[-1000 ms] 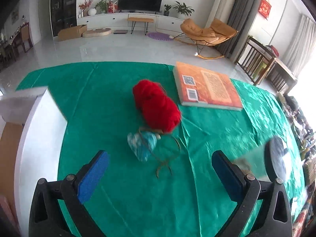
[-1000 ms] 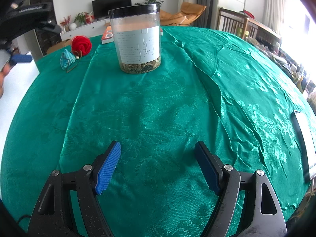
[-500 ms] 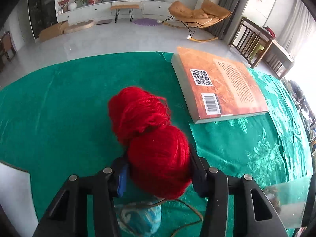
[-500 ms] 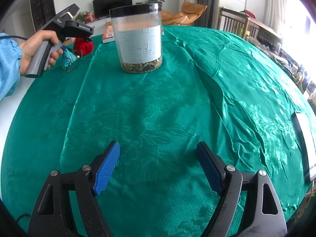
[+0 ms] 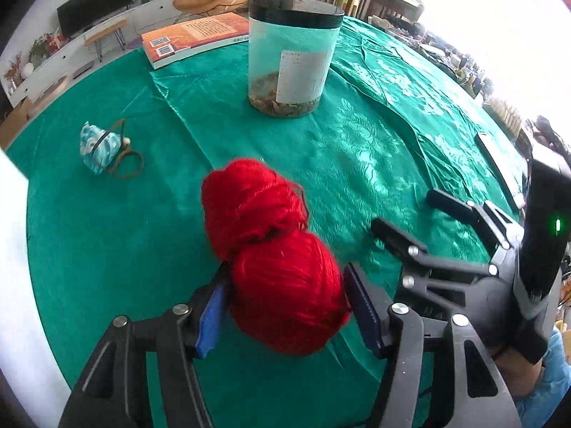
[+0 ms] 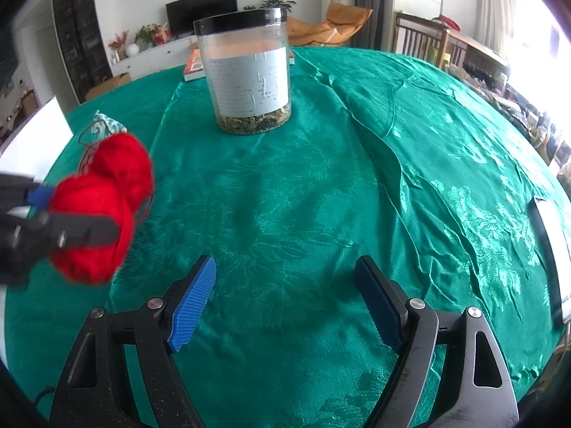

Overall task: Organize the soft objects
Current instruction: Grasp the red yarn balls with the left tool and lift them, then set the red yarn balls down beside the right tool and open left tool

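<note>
Carried away from the orange book, the red yarn skein hangs clamped in my left claw, jaws just easing apart, ready for placing, while my right claw gapes empty.

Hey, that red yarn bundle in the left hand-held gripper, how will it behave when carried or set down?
The red yarn bundle probably squashes under the left hand-held gripper pads, being soft wound thread. Only one lobe sits between the pads, so the other may sag. Its rounded shape might roll on the green tablecloth.

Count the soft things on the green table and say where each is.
2. The red yarn sits between the left gripper pads; the small blue pouch lies alone beyond it. Others may be hidden.
</note>
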`<state>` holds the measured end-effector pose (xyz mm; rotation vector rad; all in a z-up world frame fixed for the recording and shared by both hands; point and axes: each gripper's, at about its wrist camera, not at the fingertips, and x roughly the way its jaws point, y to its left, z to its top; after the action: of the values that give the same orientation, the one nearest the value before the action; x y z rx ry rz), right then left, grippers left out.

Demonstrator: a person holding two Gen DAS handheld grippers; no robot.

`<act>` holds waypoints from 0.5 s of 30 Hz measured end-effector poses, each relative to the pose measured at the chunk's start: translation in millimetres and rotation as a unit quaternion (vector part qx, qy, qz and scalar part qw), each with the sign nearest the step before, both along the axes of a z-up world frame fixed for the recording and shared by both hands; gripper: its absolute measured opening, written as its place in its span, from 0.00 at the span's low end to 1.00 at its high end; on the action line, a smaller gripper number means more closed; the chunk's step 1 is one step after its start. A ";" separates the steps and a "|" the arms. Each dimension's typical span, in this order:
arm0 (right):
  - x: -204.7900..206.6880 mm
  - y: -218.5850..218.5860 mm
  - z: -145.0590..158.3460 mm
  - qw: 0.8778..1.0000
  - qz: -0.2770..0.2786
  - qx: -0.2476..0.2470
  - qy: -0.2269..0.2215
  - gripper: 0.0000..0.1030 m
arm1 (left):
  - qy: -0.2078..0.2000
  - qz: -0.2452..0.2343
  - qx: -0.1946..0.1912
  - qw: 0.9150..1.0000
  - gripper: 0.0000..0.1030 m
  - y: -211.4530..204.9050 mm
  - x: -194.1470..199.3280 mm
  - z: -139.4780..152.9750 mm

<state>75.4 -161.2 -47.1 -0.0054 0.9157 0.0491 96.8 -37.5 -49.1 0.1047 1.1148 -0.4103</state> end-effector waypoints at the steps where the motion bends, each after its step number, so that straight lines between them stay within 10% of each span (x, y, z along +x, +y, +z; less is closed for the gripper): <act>1: -0.2 -2.8 0.2 1.000 -0.008 0.003 -0.001 0.80 | -0.014 0.013 0.009 1.000 0.74 2.5 -9.6 -0.2; 15: -2.0 -24.9 2.3 0.998 -0.054 0.034 -0.010 0.81 | -0.090 0.118 0.058 0.987 0.95 34.5 -31.1 -10.7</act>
<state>73.4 -186.0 -44.8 0.1079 0.8928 -0.0207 65.7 -3.1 -59.8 0.1077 0.9597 -0.1206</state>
